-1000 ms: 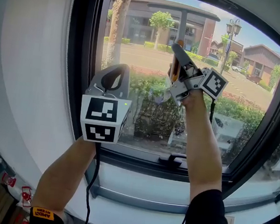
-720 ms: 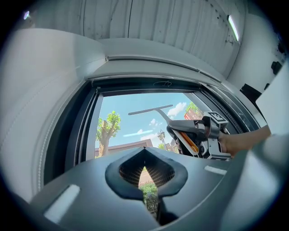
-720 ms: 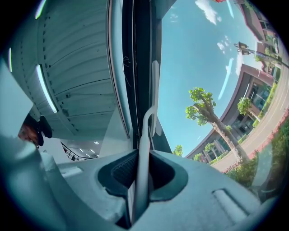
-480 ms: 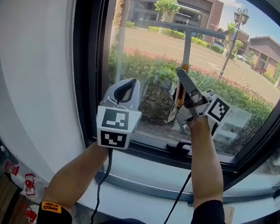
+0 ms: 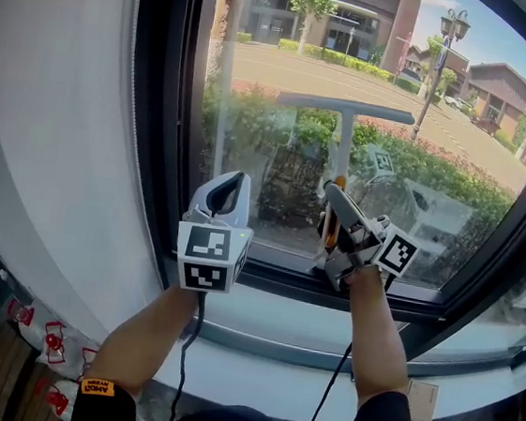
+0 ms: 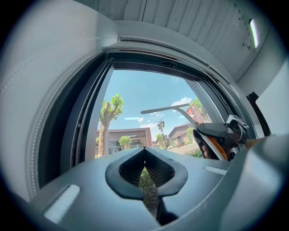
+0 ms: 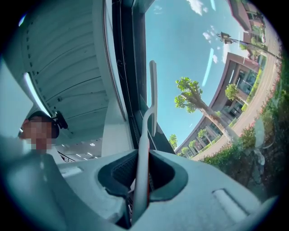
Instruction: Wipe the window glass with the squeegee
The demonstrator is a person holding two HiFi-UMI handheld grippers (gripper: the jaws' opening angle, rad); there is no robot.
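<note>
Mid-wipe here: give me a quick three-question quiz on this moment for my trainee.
1. True or false: the left gripper holds the squeegee.
2. Where is the squeegee's blade? A) level across the window glass, above the right gripper; B) on the sill; C) on the floor.
3. Fill in: the left gripper's fingers are ____, with nothing between them.
Key: 1 false; 2 A; 3 together.
</note>
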